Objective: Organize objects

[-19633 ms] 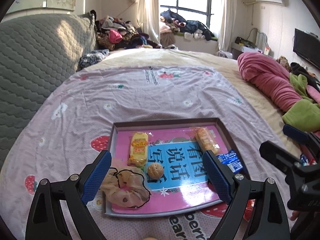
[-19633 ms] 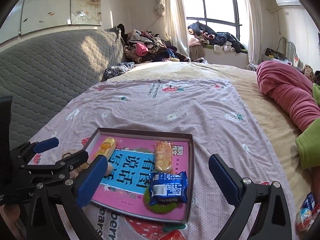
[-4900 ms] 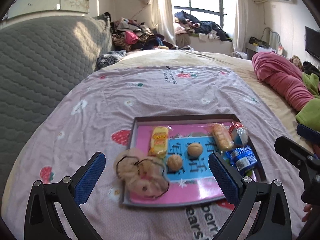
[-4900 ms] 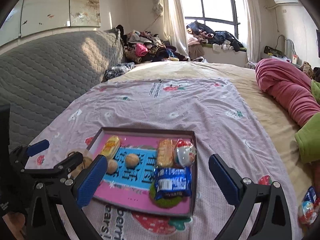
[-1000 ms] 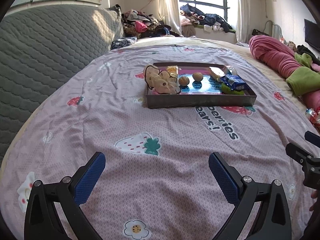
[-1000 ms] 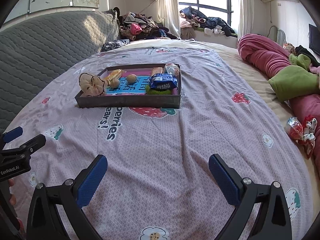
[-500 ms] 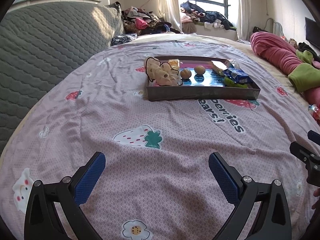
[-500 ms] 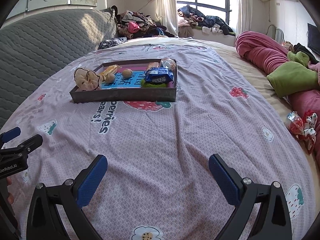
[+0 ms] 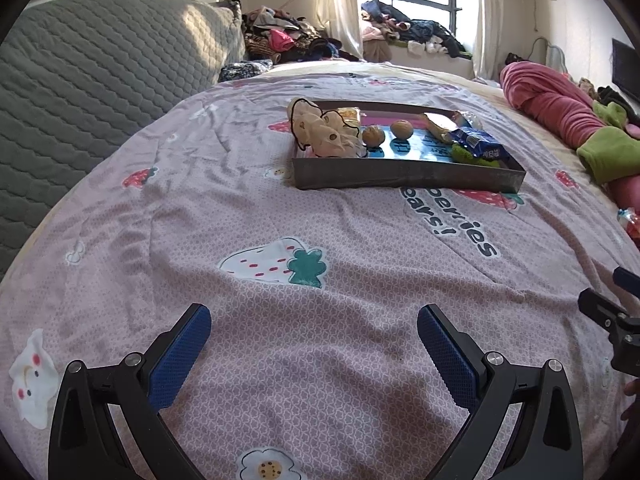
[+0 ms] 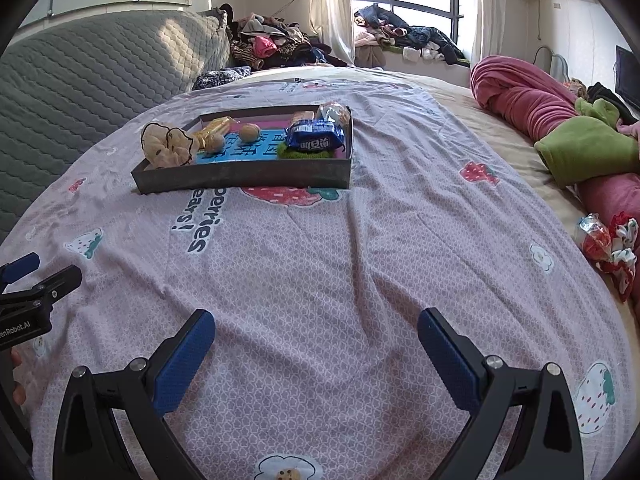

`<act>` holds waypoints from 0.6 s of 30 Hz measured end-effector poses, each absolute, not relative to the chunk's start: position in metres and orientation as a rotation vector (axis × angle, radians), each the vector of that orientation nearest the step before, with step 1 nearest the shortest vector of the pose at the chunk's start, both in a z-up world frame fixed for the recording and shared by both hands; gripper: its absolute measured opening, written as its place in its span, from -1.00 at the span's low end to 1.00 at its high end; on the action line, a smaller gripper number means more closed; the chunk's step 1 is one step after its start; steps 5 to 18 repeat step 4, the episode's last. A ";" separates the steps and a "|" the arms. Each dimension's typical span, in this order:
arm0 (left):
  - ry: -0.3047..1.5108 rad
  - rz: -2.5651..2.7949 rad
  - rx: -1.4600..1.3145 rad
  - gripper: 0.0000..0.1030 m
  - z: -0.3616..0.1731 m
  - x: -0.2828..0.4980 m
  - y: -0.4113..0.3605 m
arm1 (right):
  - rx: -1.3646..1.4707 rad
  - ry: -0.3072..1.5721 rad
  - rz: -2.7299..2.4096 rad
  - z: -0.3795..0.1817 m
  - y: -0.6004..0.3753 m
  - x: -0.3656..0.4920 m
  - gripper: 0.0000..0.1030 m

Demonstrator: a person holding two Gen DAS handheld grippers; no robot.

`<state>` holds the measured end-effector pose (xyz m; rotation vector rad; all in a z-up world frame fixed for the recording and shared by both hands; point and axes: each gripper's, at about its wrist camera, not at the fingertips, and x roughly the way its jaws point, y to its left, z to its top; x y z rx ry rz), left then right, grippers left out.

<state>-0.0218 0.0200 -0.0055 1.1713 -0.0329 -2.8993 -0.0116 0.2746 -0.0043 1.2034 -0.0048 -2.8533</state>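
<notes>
Both tongs hang over bare pink bedsheet (image 9: 280, 208), jaws spread wide and holding nothing: the left gripper (image 9: 314, 334) and the right gripper (image 10: 316, 336). The dark tray (image 9: 408, 174) sits well ahead of both, its near wall facing them, with open sheet between. Inside lie a beige scrunchie (image 9: 324, 136) at the left end, two walnuts (image 9: 372, 135), and a blue snack packet (image 10: 316, 136) at the right end.

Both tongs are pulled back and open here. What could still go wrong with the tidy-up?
The scrunchie drapes over the tray corner, so a nudge could tip it onto the bedspread. A red wrapped snack still lies by the pink blanket, easily missed. The tray sits on soft bedding and may tilt.
</notes>
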 end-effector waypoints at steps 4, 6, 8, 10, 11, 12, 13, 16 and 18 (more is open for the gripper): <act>0.006 -2.921 1.191 1.00 -0.009 -0.023 0.018 | 1.227 -0.004 -2.847 -0.009 0.275 -0.013 0.99; 0.006 -2.921 1.191 1.00 -0.009 -0.023 0.018 | 1.227 -0.004 -2.847 -0.009 0.275 -0.013 0.99; 0.006 -2.921 1.191 1.00 -0.009 -0.023 0.018 | 1.227 -0.004 -2.847 -0.009 0.275 -0.013 0.99; 0.006 -2.921 1.191 1.00 -0.009 -0.023 0.018 | 1.227 -0.004 -2.847 -0.009 0.275 -0.013 0.99; 0.006 -2.921 1.191 1.00 -0.009 -0.023 0.018 | 1.227 -0.004 -2.847 -0.009 0.275 -0.013 0.99; 0.006 -2.921 1.191 1.00 -0.009 -0.023 0.018 | 1.227 -0.004 -2.847 -0.009 0.275 -0.013 0.99; 0.006 -2.921 1.191 1.00 -0.009 -0.023 0.018 | 1.227 -0.004 -2.847 -0.009 0.275 -0.013 0.99; 0.006 -2.921 1.191 1.00 -0.009 -0.023 0.018 | 1.227 -0.004 -2.847 -0.009 0.275 -0.013 0.99; 0.006 -2.921 1.191 1.00 -0.009 -0.023 0.018 | 1.227 -0.004 -2.847 -0.009 0.275 -0.013 0.99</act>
